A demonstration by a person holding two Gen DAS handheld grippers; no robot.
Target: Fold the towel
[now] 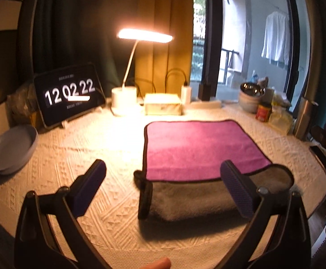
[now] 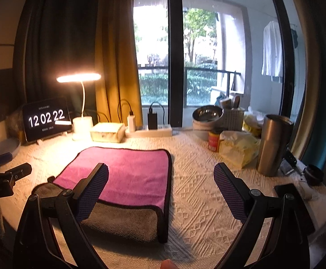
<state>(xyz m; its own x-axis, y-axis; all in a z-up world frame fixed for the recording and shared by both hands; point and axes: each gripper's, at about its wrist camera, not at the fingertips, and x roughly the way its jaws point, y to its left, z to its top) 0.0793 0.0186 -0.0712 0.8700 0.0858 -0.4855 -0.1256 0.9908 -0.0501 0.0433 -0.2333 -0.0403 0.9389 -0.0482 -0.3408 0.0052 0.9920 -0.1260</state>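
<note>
A towel, pink [image 1: 198, 148] on one face and grey on the other, lies on the white textured tablecloth. Its near part is rolled or folded so the grey side [image 1: 192, 199] faces me. My left gripper [image 1: 163, 172] is open and empty, above the towel's near left corner. In the right wrist view the towel [image 2: 131, 174] lies left of centre, its grey fold [image 2: 122, 219] nearest. My right gripper [image 2: 160, 177] is open and empty, over the towel's near right corner. The left gripper's tip [image 2: 19, 171] shows at the left edge.
At the back stand a tablet clock [image 1: 70, 94], a lit desk lamp [image 1: 125, 98], a white box [image 1: 163, 106] and chargers. A grey plate [image 1: 13, 150] sits left. Bowls [image 2: 207, 116], a red can [image 2: 214, 141], yellow bags and a steel tumbler [image 2: 272, 143] crowd the right. A phone [image 2: 286, 190] lies near the right edge.
</note>
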